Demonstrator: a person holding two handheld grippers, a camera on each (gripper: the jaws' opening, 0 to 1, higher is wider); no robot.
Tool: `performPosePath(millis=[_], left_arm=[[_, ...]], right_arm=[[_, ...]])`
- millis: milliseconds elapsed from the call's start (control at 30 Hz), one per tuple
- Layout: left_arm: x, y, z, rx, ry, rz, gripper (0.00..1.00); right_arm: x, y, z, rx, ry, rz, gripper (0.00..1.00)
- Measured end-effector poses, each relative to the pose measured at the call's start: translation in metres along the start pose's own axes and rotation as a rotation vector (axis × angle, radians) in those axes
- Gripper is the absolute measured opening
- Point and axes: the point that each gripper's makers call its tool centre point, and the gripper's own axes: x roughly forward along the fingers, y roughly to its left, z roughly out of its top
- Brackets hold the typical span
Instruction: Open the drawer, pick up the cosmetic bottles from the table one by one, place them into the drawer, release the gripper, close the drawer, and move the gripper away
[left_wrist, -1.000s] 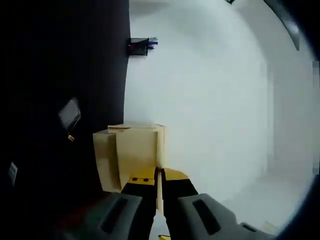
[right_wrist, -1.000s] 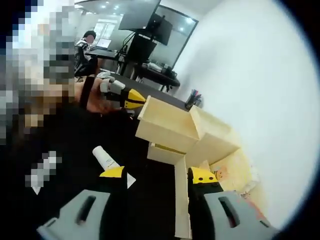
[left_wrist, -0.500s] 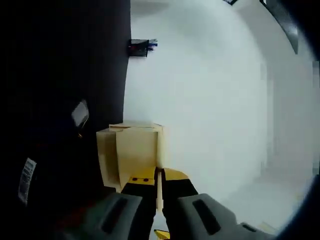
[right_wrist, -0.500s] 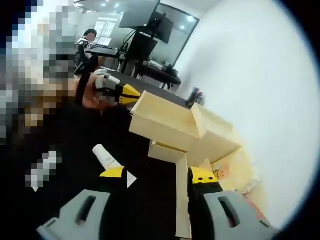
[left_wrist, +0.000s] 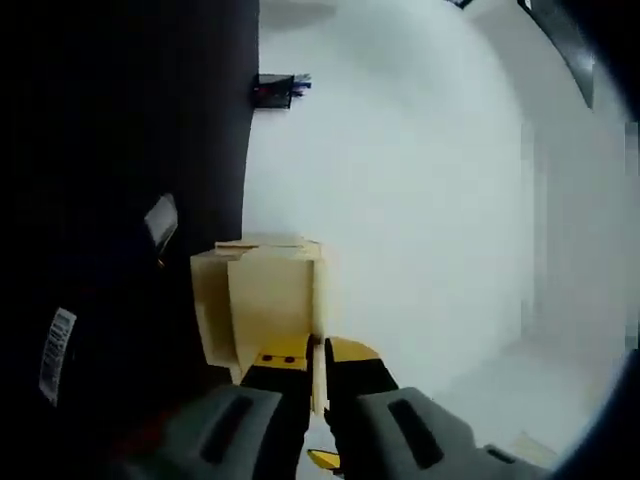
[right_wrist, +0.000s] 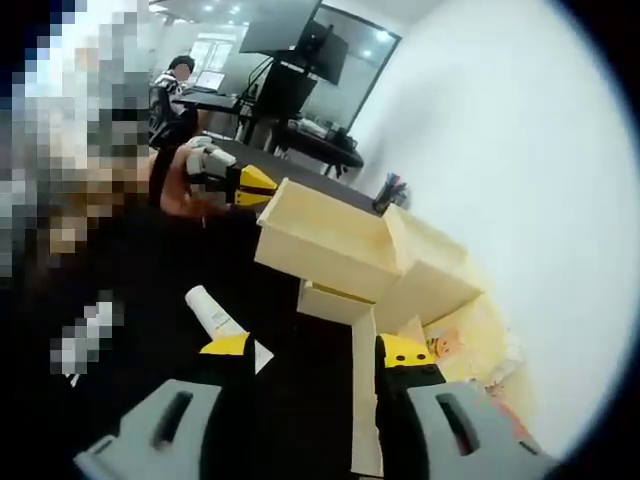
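Big white wall (right_wrist: 520, 200) fills the space beyond and to the right of the right gripper (right_wrist: 312, 352), and the black table (right_wrist: 290, 400) runs under its jaws. Straight ahead of that gripper sits the pale wooden drawer unit (right_wrist: 430, 275), its top drawer (right_wrist: 325, 240) pulled out toward the left. The left gripper (right_wrist: 248, 186) is at the drawer's front end, jaws nipped tight on the front panel; in the left gripper view the left gripper (left_wrist: 317, 362) has the thin board edge pinched between its yellow tips, the drawer (left_wrist: 262, 300) box just above them. The right gripper's jaws stand wide apart, holding nothing. A white cosmetic bottle (right_wrist: 212, 313) lies on the table just beyond its left jaw tip. Far ahead, a pen holder (right_wrist: 388, 192) stands past the unit.
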Motion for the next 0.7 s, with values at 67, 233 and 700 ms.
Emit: performPosePath(millis=[67,233,700], left_arm=[[0.000,-0.001,0.001,0.007,0.005,-0.005,0.15],[-0.004,-0.004,-0.001,0.026,0.018,-0.007,0.26],[-0.035,-0.022,-0.002,0.185,0.047,-0.007,0.26]], right_arm=[[0.000,0.000,0.001,0.004,-0.007,0.002,0.44],[-0.002,-0.002,0.001,0.002,-0.008,-0.001,0.44],[-0.001,-0.003,-0.001,0.000,0.000,0.002,0.44]])
